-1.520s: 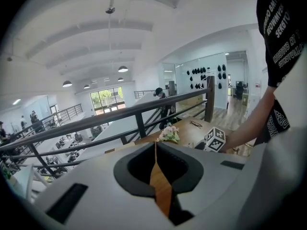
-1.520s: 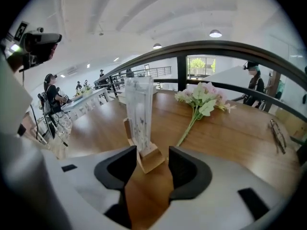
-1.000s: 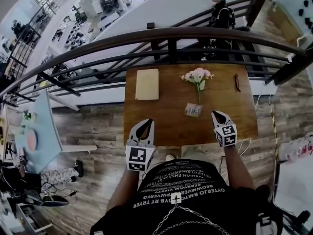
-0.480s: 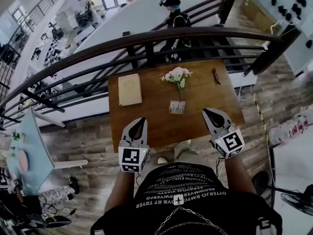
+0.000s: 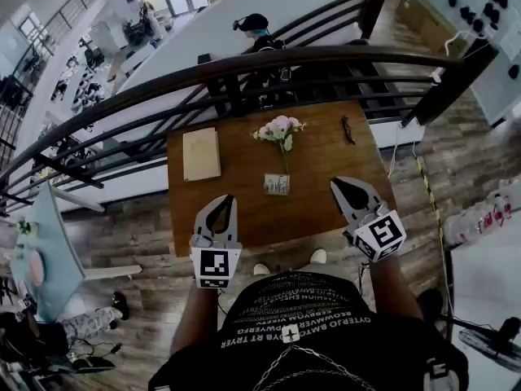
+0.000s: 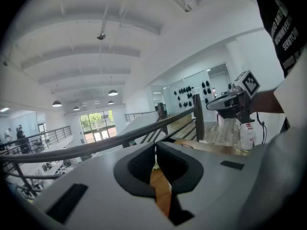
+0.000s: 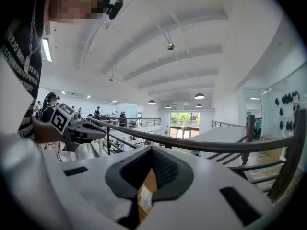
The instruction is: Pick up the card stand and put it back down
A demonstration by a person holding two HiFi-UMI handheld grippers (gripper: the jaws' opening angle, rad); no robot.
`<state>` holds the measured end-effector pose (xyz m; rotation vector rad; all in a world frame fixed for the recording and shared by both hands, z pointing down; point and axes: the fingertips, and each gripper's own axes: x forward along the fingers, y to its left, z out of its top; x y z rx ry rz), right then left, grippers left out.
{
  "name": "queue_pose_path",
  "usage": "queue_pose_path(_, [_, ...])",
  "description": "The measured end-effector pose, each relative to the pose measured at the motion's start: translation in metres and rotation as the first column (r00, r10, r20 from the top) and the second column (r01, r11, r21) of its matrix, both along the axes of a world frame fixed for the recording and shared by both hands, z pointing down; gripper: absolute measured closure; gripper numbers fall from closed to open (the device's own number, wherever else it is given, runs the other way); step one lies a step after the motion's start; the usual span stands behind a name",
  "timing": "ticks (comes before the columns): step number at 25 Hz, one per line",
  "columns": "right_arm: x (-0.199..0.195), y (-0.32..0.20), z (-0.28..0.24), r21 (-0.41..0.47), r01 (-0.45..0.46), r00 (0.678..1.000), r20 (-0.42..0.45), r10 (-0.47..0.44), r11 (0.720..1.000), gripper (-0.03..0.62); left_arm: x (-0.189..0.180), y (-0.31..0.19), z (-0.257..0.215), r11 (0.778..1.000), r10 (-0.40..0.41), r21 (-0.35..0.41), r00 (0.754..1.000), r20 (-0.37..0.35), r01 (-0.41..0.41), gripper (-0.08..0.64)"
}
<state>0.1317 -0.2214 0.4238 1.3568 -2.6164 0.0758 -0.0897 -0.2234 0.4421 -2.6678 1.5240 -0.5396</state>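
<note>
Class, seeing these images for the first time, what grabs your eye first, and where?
A small wooden table stands against a curved dark railing above a lower floor. At its middle are pink flowers and, nearer the person, a card stand. The left gripper and right gripper hover shut at its near edge.

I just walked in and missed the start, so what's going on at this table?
A person stands at a wooden table beside a railing, with a gripper in each hand. The left gripper and the right gripper hover over the table's near edge, jaws shut and empty. The card stand sits untouched between them, in front of some flowers. A cream notebook lies further left.
</note>
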Motion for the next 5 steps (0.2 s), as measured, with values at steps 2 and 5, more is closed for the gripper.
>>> queue_pose_path(2, [0.008,-0.014,-0.002,0.021,0.030,0.999,-0.034,-0.030,0.999,0.578,0.015,-0.006,-0.005,1.000,-0.024,-0.002,1.000,-0.015,0.024,0.526])
queue_pose_path(5, [0.017,-0.036,-0.007,0.065,0.100,0.991,-0.100,-0.093,0.993,0.578,0.039,-0.013,-0.010,0.999,-0.050,-0.008,0.997,-0.051,0.050,0.526])
